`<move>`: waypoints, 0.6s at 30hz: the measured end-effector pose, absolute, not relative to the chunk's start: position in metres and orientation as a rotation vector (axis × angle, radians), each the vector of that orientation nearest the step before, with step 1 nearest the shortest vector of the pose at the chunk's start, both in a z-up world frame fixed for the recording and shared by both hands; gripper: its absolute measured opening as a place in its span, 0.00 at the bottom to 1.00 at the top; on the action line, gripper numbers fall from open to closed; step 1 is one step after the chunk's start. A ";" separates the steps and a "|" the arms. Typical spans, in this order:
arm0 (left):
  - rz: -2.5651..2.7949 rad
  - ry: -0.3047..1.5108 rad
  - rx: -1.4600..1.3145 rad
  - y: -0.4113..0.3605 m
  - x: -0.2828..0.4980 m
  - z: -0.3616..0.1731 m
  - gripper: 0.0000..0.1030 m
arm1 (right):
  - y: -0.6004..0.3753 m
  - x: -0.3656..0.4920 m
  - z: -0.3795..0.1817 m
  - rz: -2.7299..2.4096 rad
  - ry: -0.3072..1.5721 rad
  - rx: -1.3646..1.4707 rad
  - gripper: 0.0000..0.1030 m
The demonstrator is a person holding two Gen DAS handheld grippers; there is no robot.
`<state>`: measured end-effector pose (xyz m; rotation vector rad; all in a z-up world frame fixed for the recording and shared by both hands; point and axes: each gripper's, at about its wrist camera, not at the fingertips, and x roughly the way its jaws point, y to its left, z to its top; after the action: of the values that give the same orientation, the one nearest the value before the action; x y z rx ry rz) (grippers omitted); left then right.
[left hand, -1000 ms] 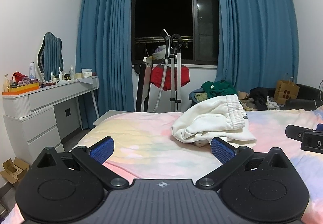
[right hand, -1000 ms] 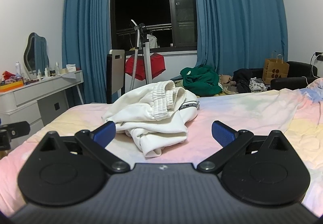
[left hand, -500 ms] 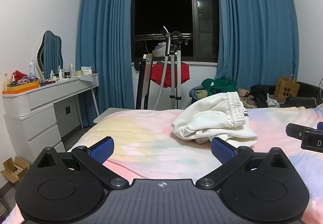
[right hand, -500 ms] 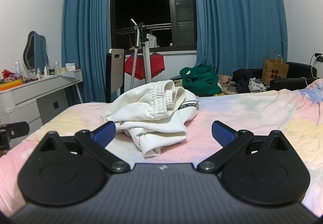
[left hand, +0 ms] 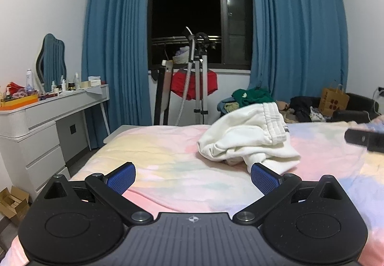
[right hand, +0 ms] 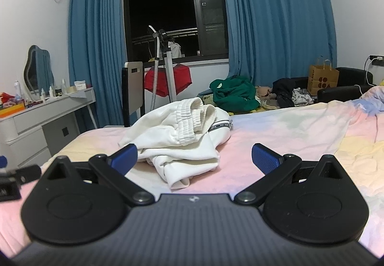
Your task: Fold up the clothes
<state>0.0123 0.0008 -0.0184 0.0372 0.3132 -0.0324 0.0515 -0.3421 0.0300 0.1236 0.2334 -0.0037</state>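
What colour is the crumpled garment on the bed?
Cream-white, with a dark printed band along one edge; the garment shows best in the right wrist view.

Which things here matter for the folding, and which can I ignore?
For the job:
- white garment, crumpled on the bedspread
- left gripper, open
- right gripper, open

Just lying about:
- green clothes beyond the bed
- red garment on the stand
- paper bag
- dresser with bottles
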 end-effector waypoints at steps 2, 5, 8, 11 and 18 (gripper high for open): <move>-0.048 0.336 0.042 -0.002 0.019 -0.024 1.00 | -0.346 0.052 0.032 -0.025 0.243 0.131 1.00; -0.057 0.380 0.043 -0.009 0.040 -0.028 1.00 | -0.352 0.054 0.034 -0.054 0.256 0.145 1.00; -0.089 0.402 0.054 -0.024 0.071 -0.025 0.99 | -0.361 0.054 0.032 -0.096 0.263 0.157 1.00; -0.116 0.401 0.074 -0.050 0.111 -0.018 0.98 | -0.370 0.057 0.029 -0.114 0.265 0.166 1.00; -0.169 0.397 0.131 -0.135 0.230 -0.001 0.96 | -0.392 0.073 0.010 -0.148 0.298 0.212 1.00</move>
<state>0.2304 -0.1349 -0.0005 0.1311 0.3968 -0.1689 0.0728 -0.3915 0.0104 0.2123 0.2976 -0.1482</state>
